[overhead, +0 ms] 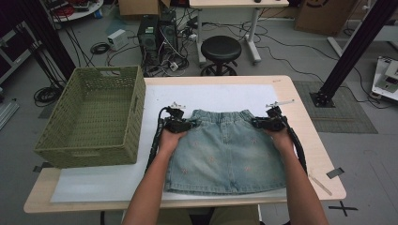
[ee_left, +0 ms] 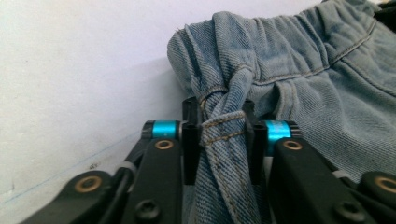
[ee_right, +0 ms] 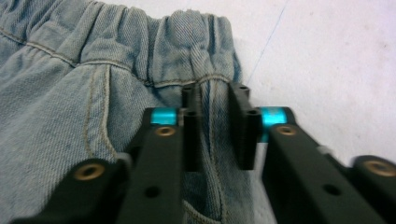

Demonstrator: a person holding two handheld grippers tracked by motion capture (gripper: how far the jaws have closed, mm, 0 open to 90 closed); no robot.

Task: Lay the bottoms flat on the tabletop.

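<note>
A: High view. Denim skirt (overhead: 227,150) lies flat on the white sheet on the table (overhead: 300,117), waistband away from the person. Left hand-held gripper (overhead: 190,124) sits at the left waist corner, right hand-held gripper (overhead: 257,123) at the right one. Green woven basket (overhead: 94,117) stands empty just left of the skirt.

B: Step?

A: Looks like the corner grab, lift not started; the cloth lies flat. I'd guess fold or move to the basket next. That calls for both corners to rise together, evenly, or the hem drags.

B: Left gripper view?

A: Left hand-held gripper (ee_left: 224,135) clamped on a bunched side seam of the skirt (ee_left: 299,70), fabric pinched tight between the jaws.

B: Right gripper view?

A: Right hand-held gripper (ee_right: 215,126) closed on the skirt (ee_right: 70,93) edge just below the elastic waistband. The gap between the jaws looks wider here, and the fold fills it.

B: Unclear bits?

A: Can't tell how many layers each grip caught. In the high view, hands cover the jaw tips, and the forearms hide the skirt's side edges. The small marks on the denim are too faint to read.
</note>
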